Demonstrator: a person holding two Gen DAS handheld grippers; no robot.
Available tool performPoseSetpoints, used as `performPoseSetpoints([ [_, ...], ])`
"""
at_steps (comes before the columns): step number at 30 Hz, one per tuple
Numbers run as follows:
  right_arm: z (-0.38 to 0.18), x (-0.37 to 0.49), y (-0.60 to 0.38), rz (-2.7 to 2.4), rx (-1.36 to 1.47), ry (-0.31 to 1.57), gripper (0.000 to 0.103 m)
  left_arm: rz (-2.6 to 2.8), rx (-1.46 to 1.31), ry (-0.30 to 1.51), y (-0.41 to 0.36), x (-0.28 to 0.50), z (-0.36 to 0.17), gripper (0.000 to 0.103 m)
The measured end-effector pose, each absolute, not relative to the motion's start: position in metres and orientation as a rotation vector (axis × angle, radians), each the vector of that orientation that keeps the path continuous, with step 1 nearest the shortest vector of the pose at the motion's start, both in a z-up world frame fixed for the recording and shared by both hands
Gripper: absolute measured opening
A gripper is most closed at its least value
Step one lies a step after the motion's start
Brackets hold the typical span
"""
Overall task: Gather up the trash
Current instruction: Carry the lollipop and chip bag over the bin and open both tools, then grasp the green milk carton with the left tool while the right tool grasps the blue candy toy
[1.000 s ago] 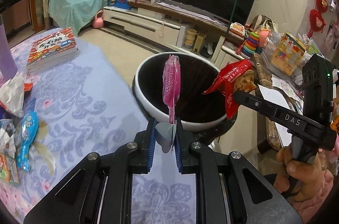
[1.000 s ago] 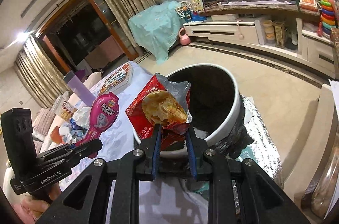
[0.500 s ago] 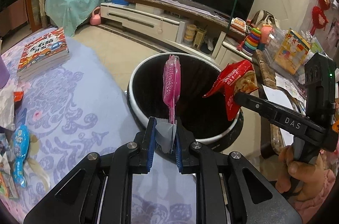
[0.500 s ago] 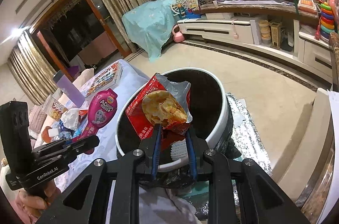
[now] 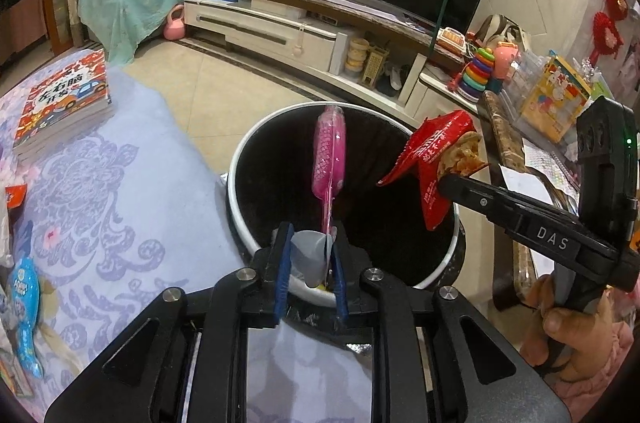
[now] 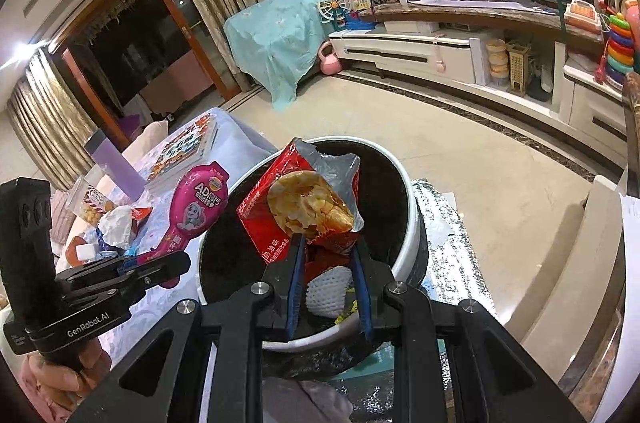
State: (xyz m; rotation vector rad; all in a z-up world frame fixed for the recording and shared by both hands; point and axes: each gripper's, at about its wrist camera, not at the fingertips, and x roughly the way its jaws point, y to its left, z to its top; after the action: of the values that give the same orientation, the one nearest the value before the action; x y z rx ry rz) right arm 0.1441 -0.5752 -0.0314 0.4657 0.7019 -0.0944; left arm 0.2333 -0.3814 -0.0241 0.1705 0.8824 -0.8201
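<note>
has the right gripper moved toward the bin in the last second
Yes. The right gripper with the red chip bag has advanced over the trash bin; its near rim now sits beneath the fingers.

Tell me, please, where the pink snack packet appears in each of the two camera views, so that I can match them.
Left wrist view: the pink snack packet stands edge-on at centre, above the left gripper that clamps its lower end.
Right wrist view: the same packet shows its printed face at left of centre, at the tip of the other gripper.
Shared landmark: the white-rimmed trash bin beside or behind the packet in both views.
</note>
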Motion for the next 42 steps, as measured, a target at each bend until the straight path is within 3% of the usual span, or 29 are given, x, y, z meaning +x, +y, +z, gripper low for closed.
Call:
performPoseSetpoints([
  [2, -0.033, 0.147, -0.576, -0.094, 0.464, 0.712, 0.027, -0.820, 0.159, 0.900, -0.382, 0.238, -0.025, 0.034],
  [6, -0.033, 0.151, -0.578, -0.111, 0.458, 0.735, 0.031, -0.810, 0.149, 0.917, -0.379, 0.241, -0.027, 0.036],
  [9, -0.032, 0.147, -0.580, -0.109, 0.476, 0.723, 0.049, -0.796, 0.139, 0.923, -0.372, 0.240, -0.029, 0.038],
  [13, -0.029, 0.140, -0.580, -0.111, 0.482, 0.701, 0.054, -0.766, 0.100, 0.935, -0.351, 0.236, -0.033, 0.041],
  [18, -0.021, 0.128, -0.570, -0.102, 0.493, 0.658, 0.069, -0.722, 0.050, 0.928, -0.315, 0.225, -0.036, 0.049],
  [25, -0.019, 0.117, -0.538, -0.055, 0.495, 0.636, 0.088, -0.627, -0.022, 0.915, -0.253, 0.207, -0.041, 0.050],
  [42, -0.045, 0.119, -0.438, 0.131, 0.493, 0.713, 0.090, -0.388, -0.132, 0.926, -0.122, 0.198, -0.058, 0.050],
])
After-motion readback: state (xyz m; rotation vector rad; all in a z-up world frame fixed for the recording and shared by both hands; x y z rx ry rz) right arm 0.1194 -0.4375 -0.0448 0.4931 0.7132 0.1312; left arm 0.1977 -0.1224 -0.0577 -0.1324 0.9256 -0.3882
